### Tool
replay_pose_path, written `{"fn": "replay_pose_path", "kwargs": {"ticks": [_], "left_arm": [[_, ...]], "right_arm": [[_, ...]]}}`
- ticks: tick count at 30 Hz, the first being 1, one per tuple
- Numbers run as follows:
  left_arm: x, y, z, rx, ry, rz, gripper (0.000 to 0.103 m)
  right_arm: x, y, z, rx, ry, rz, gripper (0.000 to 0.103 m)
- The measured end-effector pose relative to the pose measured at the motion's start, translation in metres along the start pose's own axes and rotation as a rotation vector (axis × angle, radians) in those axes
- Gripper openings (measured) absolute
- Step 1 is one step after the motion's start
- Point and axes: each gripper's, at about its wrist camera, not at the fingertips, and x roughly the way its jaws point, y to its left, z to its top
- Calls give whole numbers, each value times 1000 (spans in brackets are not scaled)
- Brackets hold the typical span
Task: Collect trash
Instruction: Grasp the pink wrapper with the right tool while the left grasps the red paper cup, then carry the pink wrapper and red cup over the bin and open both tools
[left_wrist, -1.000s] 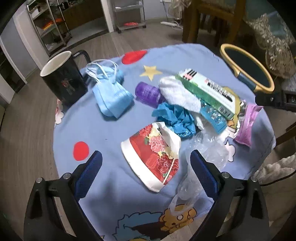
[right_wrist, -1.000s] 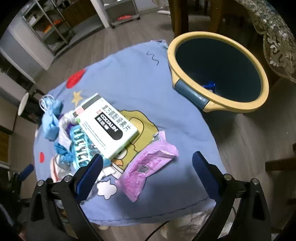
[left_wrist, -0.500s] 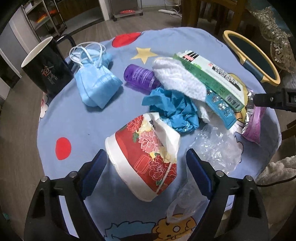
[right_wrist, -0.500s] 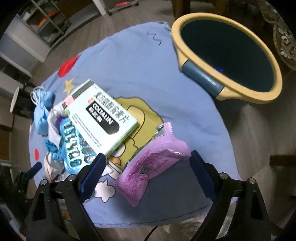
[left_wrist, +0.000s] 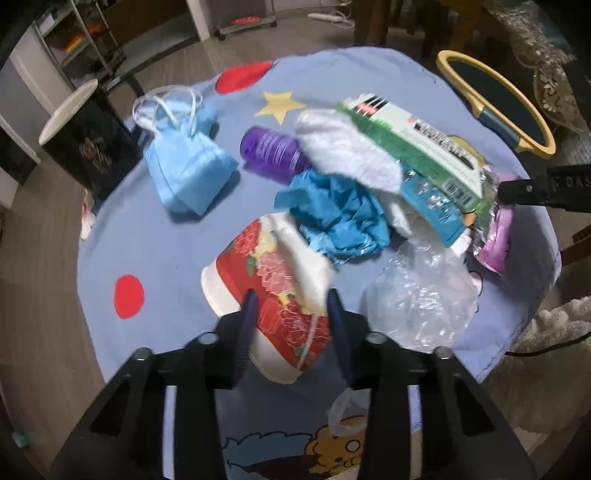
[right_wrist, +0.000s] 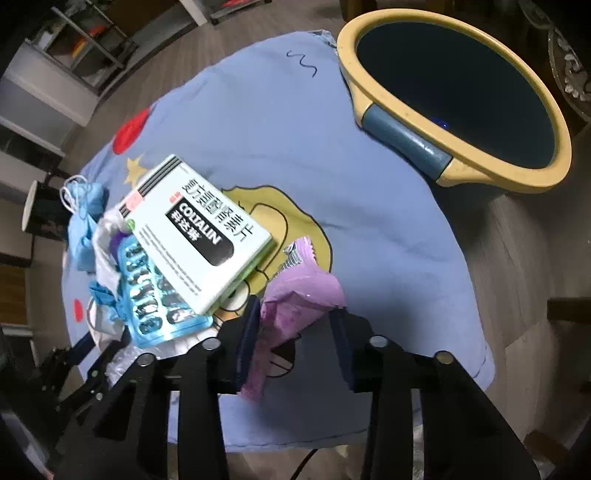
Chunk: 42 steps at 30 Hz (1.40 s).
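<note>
A crushed red floral paper cup (left_wrist: 273, 280) lies on its side on the blue tablecloth (left_wrist: 155, 243). My left gripper (left_wrist: 291, 306) is shut on it, fingers on both sides. A purple snack wrapper (right_wrist: 299, 299) lies near the table's front edge; my right gripper (right_wrist: 293, 321) is shut on it. The yellow-rimmed dark bin (right_wrist: 458, 85) stands off the table at the far right, and it shows in the left wrist view (left_wrist: 495, 99).
Other trash on the cloth: blue face masks (left_wrist: 184, 166), purple bottle (left_wrist: 273, 151), white tissue (left_wrist: 343, 147), crumpled blue paper (left_wrist: 336, 218), green-white medicine box (right_wrist: 199, 229), blue blister pack (right_wrist: 155, 291), clear plastic (left_wrist: 421, 299). A black mug (left_wrist: 85, 144) stands at left.
Both grippers moved forward and closed: the left onto the paper cup, the right onto the purple wrapper, which now bulges up between the fingers.
</note>
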Motion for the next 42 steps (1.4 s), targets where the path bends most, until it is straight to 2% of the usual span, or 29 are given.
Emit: {"fn": "replay_pose_path", "kwargs": {"ticks": [2,8,26,31,36,42], "left_arm": [[-6,-3,1,8,-14,5,24],[-22,-2,0,13,-59,25,18],[-73,20,9,-94,-220,-40,18],[-88,29,14,-142,-273,-67,18],[-104,27,20,-118,-330,-66,18],[-121,23,27,-117,-389,-128,18]], "right_arm": [[-6,1,0,1,-22,10,36],[-22,-1,1,3,-71,30,36],[-81,9,16,-67,-258,50,36],[-97,3,23,-46,-294,92,36],[-113,-3,29,-31,-326,138,36],[-137,-12,39,-11,-390,196,36]]}}
